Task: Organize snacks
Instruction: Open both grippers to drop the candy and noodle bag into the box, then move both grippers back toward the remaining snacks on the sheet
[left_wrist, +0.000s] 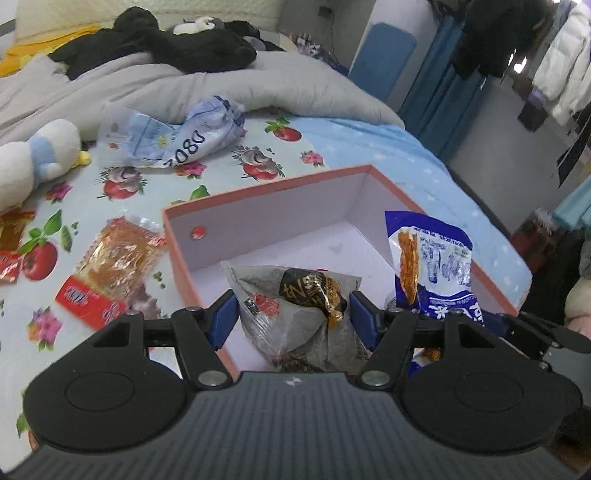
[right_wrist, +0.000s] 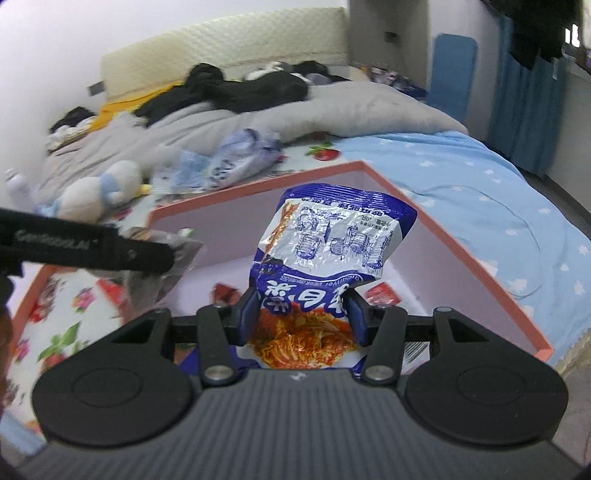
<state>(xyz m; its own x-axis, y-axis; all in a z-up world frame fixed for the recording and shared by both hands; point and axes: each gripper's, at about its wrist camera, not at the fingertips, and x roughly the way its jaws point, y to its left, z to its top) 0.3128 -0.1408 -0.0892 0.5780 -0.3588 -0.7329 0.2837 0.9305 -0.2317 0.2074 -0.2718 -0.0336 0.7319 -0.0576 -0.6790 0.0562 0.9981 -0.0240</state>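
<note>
Left wrist view: your left tongs (left_wrist: 291, 314) are gripping a grey snack packet (left_wrist: 291, 317) above the pink box (left_wrist: 266, 218). Your right tongs (right_wrist: 303, 317) are gripping a blue noodle packet (right_wrist: 325, 251); next, you are probably lowering and releasing both inside.

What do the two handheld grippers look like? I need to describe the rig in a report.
Both match: the left gripper and right gripper have blue finger pads, black linkage arms with silver pivot pins, round black side housings and a ribbed dark grey body. No cables or sleeves show.
</note>
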